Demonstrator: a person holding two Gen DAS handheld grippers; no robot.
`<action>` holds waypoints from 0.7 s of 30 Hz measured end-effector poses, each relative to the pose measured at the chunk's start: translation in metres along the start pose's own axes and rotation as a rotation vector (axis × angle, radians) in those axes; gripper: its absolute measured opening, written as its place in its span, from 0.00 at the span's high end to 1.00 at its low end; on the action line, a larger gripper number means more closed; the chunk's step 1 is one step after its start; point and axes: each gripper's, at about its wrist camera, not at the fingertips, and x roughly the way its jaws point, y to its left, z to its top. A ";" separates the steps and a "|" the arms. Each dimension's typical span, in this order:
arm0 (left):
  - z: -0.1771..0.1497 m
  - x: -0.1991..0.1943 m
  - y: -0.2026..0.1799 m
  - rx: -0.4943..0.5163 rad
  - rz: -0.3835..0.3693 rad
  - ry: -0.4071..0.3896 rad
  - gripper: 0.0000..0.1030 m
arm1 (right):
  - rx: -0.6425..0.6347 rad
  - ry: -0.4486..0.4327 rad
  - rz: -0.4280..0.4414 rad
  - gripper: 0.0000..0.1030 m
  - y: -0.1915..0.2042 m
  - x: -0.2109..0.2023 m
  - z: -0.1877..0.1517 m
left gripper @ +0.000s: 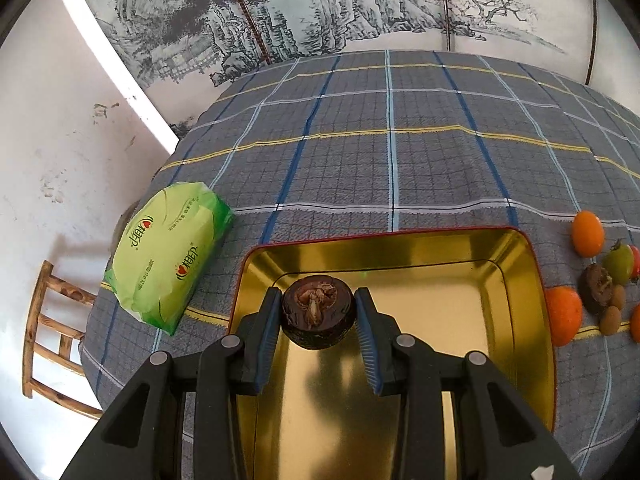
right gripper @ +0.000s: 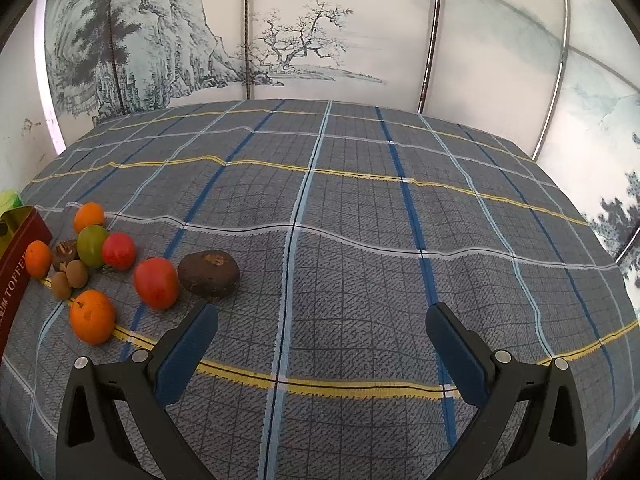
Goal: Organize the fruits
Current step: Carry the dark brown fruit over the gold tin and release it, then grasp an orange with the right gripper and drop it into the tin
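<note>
Gold-lined metal fills the lower centre of the left wrist view, where the left gripper (left gripper: 317, 308) has its jaws clenched on a dark brown, rough-skinned fruit (left gripper: 318, 312), held above the floor of an open tin (left gripper: 516, 276) with a red rim. Nothing else lies inside the tin, so its whole floor is free. Its near edge runs out of frame at the bottom; its far edge sits mid-frame, with bare plaid cloth beyond it up to the tabletop (left gripper: 400, 160) edge and a painted landscape screen (left gripper: 320, 8). One green tissue pack (left gripper: 168, 256) lies just beside the tin at centre left, close to the tabletop's left edge; a wooden chair (left gripper: 44, 340) stands below at lower left.

From the right wrist view, the right gripper (right gripper: 318, 332) hangs at the bottom of the frame with jaws released and wide apart, nothing between them, over open cloth. Centre and right of this frame are free of objects all the way to the far edge. At left, the remaining fruit clusters beside the tin's red wall: three oranges (right gripper: 92, 316), two red fruits (right gripper: 156, 282), one green fruit (right gripper: 91, 245), two small tan fruits (right gripper: 76, 273), one large brown fruit (right gripper: 209, 273) and one small dark fruit (right gripper: 65, 255) partly hidden behind the others.
</note>
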 end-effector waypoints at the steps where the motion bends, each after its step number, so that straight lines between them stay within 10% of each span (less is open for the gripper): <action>1: 0.000 0.001 0.001 -0.002 0.003 0.000 0.67 | 0.000 0.000 0.001 0.00 0.000 0.000 0.000; 8: -0.002 -0.013 0.007 -0.016 0.017 -0.059 0.55 | -0.020 -0.020 0.053 0.00 0.001 -0.002 0.001; 13: -0.019 -0.057 0.010 -0.067 0.000 -0.146 0.46 | -0.065 -0.031 0.275 0.18 0.017 -0.023 0.001; 21: -0.067 -0.121 -0.005 -0.128 -0.084 -0.225 0.34 | -0.263 -0.007 0.492 0.20 0.083 -0.035 0.002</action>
